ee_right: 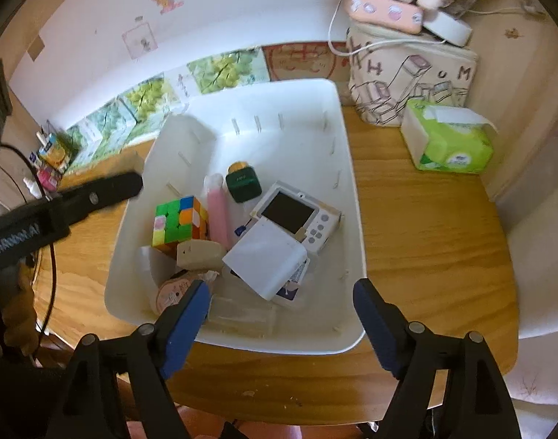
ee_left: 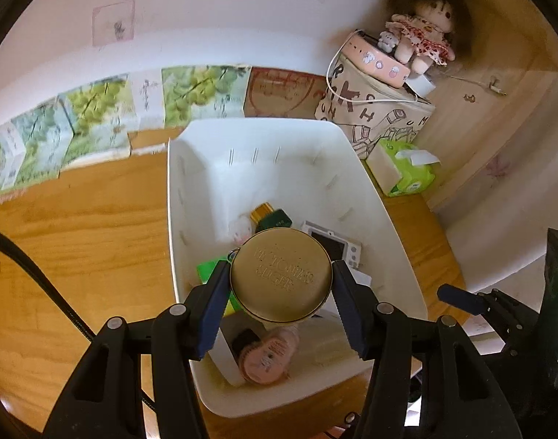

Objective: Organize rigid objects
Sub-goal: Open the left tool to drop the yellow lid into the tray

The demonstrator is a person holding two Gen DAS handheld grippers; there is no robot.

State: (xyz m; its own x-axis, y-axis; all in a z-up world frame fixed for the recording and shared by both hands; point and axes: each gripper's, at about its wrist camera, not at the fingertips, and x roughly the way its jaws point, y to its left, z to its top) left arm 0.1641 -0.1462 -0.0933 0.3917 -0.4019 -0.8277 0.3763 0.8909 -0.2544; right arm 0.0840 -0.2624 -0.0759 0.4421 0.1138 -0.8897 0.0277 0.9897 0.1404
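Gold tin (ee_left: 281,274), round, rigid, slick-sided and probably light, sits clamped across its rim in the left hand-held gripper (ee_left: 281,285) above the white bin (ee_left: 399,226) on the desk (ee_left: 77,237); right hand-held gripper (ee_right: 280,305) gapes empty.

The wooden surface (ee_right: 425,226) carries a white bin (ee_right: 354,190) near its middle. At two o'clock from the bin lies a green tissue pack (ee_right: 450,146), and at one o'clock, just behind the pack, stands a printed fabric bag (ee_right: 414,80). At nine o'clock, small colourful cartons (ee_right: 52,157) stand by the wall, well apart from the bin.
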